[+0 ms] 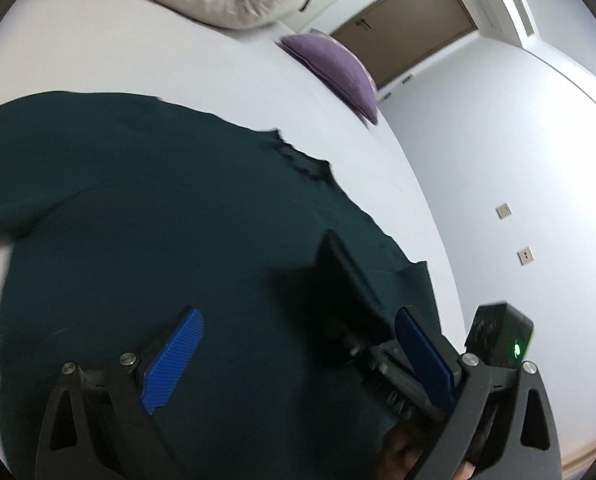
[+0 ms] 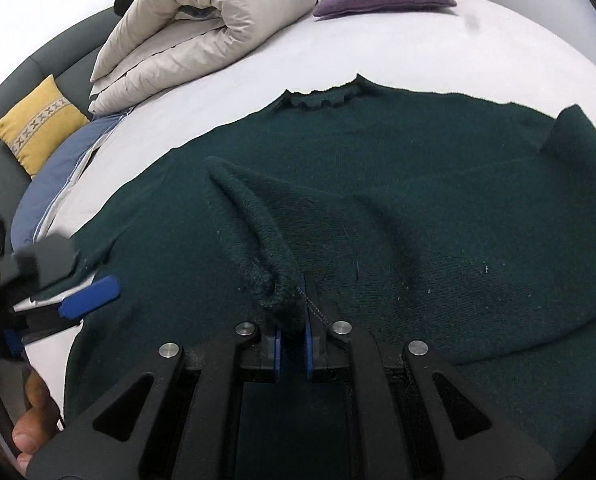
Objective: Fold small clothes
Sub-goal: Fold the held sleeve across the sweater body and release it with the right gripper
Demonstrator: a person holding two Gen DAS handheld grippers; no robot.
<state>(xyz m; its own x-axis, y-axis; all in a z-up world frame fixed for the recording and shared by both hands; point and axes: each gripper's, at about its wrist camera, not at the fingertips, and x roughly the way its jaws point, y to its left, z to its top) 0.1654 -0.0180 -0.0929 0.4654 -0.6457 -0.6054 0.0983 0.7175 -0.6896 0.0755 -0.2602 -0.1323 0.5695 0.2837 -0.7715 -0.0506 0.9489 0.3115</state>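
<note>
While right tool [image 2: 292, 320] pinches raised fold of green sweater [image 2: 418, 208], left tool [image 1: 298, 344] gapes wide above it.

My left gripper [image 1: 298, 354]: black frame, ribbed blue pads [image 1: 173, 360], silver screws. Right gripper [image 2: 292, 344]: same build, green LED on cam block. Bare skin on fingers [image 2: 28, 436].

light: soft, even | left view motion-blurred | edges fisheye-warped, vignetted
</note>
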